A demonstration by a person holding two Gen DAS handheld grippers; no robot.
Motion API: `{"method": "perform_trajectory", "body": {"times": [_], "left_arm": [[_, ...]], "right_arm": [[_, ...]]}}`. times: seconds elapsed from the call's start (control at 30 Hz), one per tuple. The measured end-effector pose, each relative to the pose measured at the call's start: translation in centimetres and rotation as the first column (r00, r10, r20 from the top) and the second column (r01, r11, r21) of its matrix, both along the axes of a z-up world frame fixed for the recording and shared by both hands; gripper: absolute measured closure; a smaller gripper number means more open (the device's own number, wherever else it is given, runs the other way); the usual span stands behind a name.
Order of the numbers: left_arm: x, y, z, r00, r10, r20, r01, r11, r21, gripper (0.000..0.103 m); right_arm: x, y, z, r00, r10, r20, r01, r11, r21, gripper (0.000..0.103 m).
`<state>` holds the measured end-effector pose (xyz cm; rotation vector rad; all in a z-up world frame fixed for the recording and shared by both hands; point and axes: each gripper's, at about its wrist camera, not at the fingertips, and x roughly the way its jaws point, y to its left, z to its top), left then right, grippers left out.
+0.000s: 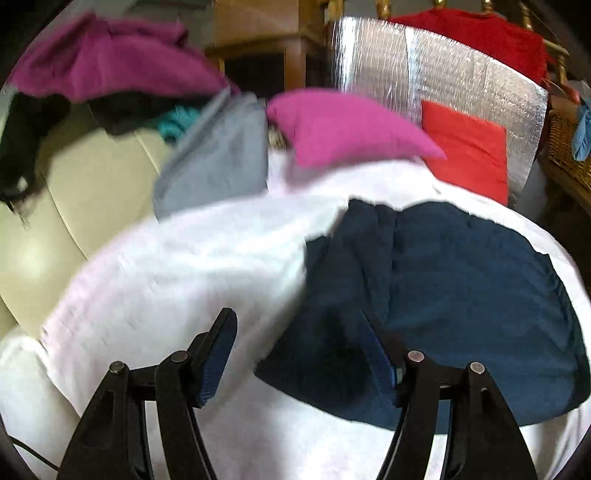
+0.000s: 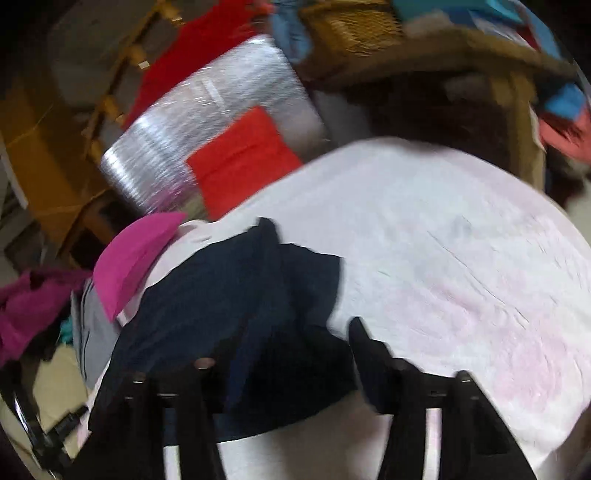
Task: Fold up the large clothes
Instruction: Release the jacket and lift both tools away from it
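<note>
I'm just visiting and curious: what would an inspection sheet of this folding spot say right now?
Surface: white sheet, wrinkled.
Job's things: navy garment lies on it, partly folded.
Clutter: pink piece, grey cloth, red fabric on a silver pad, magenta pile.
Grippers: left gripper open, nothing between its fingers; right gripper over the navy edge, grip unclear through blur.
Cables: thin black one at lower left.
Surroundings: wicker basket, wooden furniture.

Navy garment [image 1: 461, 280] — white sheet [image 1: 184, 266], magenta cloth [image 1: 340, 129].
</note>
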<state>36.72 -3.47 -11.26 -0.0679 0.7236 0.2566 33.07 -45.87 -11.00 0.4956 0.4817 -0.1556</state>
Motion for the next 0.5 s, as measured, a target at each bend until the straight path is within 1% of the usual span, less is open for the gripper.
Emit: {"method": "perform_trajectory", "body": {"times": [0.03,0.1,0.2,0.27,0.33,0.37,0.4,0.5], "left_arm": [[0.0,-0.1,0.2,1.000,-0.001,0.012,0.001,1.000,0.010,0.035],[0.2,-0.3,0.5,1.000,-0.009,0.028,0.009,1.000,0.024,0.035],[0.9,-0.8,0.8,0.999,-0.013,0.037,0.011,0.999,0.051,0.035],[1.0,-0.8,0.8,0.999,-0.018,0.038,0.016,0.998,0.060,0.035],[1.1,-1.1,0.6,0.999,-0.021,0.032,0.019,0.998,0.061,0.035],[0.9,-1.1,0.5,0.999,-0.022,0.027,0.021,0.998,0.061,0.035],[0.9,-1.3,0.5,0.999,-0.023,0.023,0.021,0.998,0.061,0.035],[1.1,-1.3,0.2,1.000,-0.020,0.014,0.019,0.997,0.072,0.035]], "right_arm": [[0.6,0.8,0.3,1.000,0.018,0.007,-0.018,1.000,-0.009,0.064],[1.8,2.2,0.3,0.998,0.061,-0.001,-0.061,0.998,-0.018,0.064],[3.4,3.0,-0.7,0.997,0.069,-0.032,-0.069,0.997,-0.016,0.064],[4.5,2.4,-2.1,0.995,0.050,-0.083,-0.050,0.999,-0.009,0.064],[5.6,1.4,-4.3,0.985,0.055,-0.162,-0.052,0.998,0.023,0.066],[5.9,1.3,-4.9,0.982,0.058,-0.181,-0.052,0.998,0.034,0.066],[6.2,1.3,-5.4,0.979,0.055,-0.194,-0.051,0.998,0.027,0.069],[6.1,2.1,-4.2,0.976,0.054,-0.210,-0.057,0.998,-0.010,0.070]]}}
